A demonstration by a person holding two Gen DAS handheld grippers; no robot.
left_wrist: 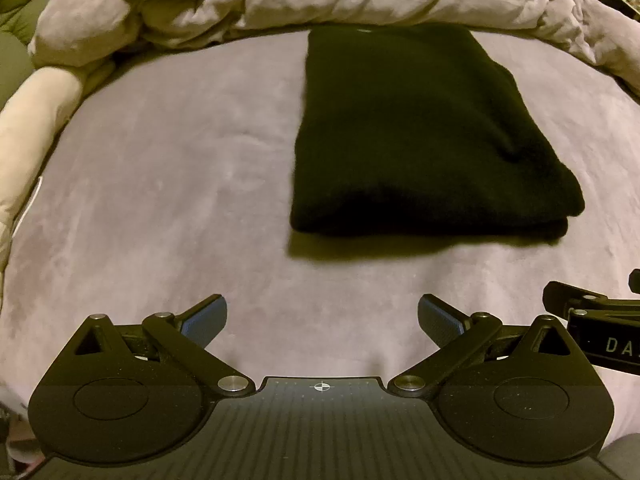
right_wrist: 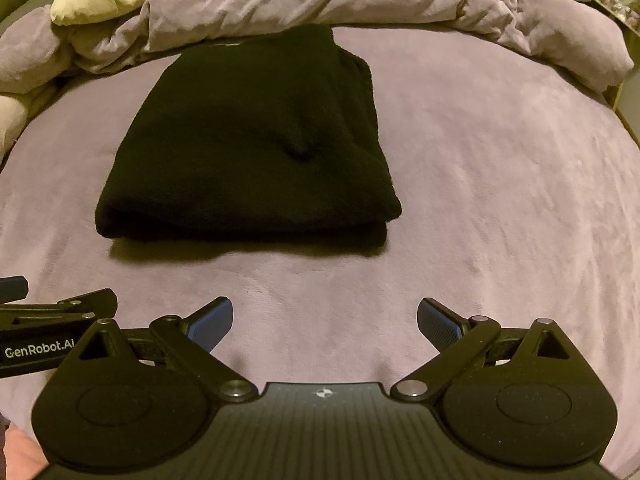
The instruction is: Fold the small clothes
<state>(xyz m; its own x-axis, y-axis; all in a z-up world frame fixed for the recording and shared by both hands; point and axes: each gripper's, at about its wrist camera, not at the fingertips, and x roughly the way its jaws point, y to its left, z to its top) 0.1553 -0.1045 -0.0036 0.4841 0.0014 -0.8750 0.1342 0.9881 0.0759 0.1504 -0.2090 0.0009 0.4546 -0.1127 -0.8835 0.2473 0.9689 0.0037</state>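
The black garment lay folded in a thick rectangle on the purple bed, clear of both claws. Left claw and right claw hung wide open, empty — the next fold probably wanted an even pinch on the near corners.

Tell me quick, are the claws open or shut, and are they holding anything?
Left claw: open, holding nothing, short of the folded black garment.
Right claw: open, holding nothing, also short of the garment.
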